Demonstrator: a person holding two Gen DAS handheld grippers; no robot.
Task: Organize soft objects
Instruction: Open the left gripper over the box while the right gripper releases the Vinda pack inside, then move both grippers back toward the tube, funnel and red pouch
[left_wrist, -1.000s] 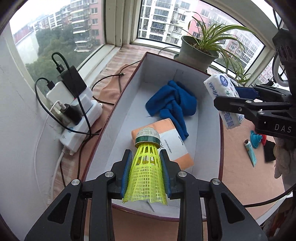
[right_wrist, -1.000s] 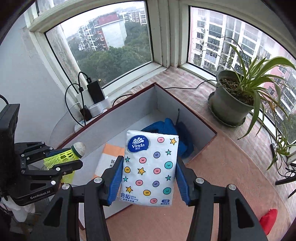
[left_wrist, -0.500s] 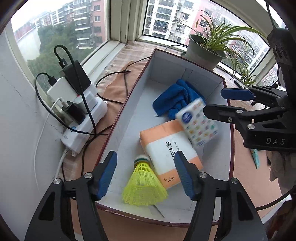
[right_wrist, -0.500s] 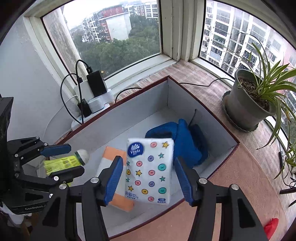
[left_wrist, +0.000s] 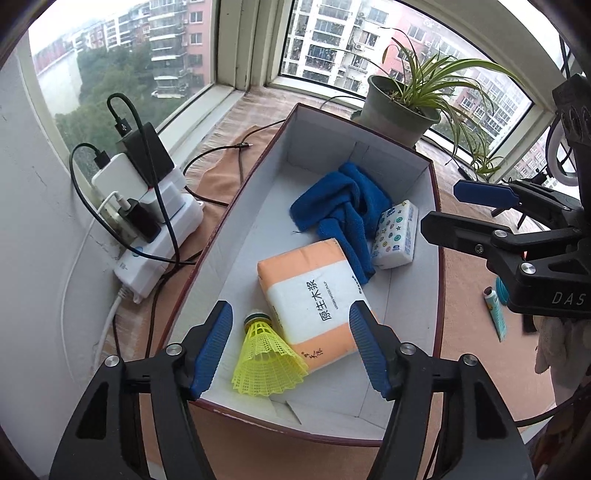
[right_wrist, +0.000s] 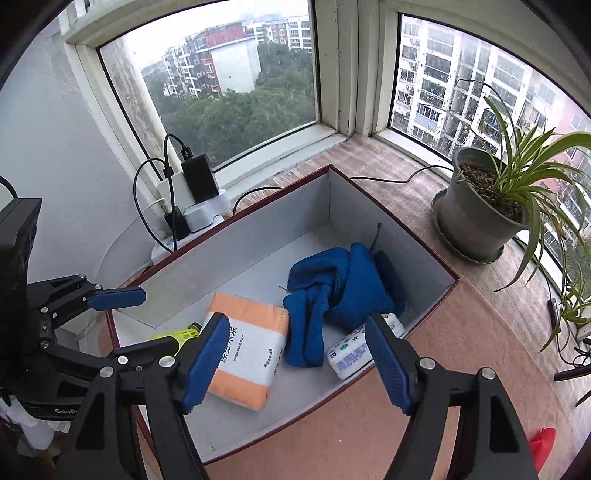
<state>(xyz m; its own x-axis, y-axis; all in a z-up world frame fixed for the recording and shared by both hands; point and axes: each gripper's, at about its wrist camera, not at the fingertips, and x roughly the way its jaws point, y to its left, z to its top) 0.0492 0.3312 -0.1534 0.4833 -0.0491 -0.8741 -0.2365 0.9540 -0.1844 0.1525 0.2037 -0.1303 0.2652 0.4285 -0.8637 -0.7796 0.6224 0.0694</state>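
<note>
A white-lined box (left_wrist: 406, 155) (right_wrist: 258, 225) holds a blue cloth (left_wrist: 340, 199) (right_wrist: 332, 284), an orange-and-white tissue pack (left_wrist: 314, 291) (right_wrist: 247, 350), a small white spotted tissue pack (left_wrist: 395, 236) (right_wrist: 354, 350) and a yellow shuttlecock (left_wrist: 266, 358) (right_wrist: 177, 336). My left gripper (left_wrist: 291, 347) is open and empty above the box's near end, over the shuttlecock. My right gripper (right_wrist: 295, 363) is open and empty above the box's near side. Each gripper shows in the other's view, the right (left_wrist: 480, 210) and the left (right_wrist: 110, 299).
A potted plant (left_wrist: 399, 110) (right_wrist: 480, 214) stands beyond the box. A power strip with chargers and cables (left_wrist: 147, 221) (right_wrist: 188, 206) lies left of it by the window. A tube (left_wrist: 495, 314) and a red object (right_wrist: 541, 446) lie on the brown mat at right.
Both grippers opened. The shuttlecock dropped from the left gripper into the box's near end. The spotted tissue pack fell from the right gripper and lies beside the blue cloth. Both grippers rose.
</note>
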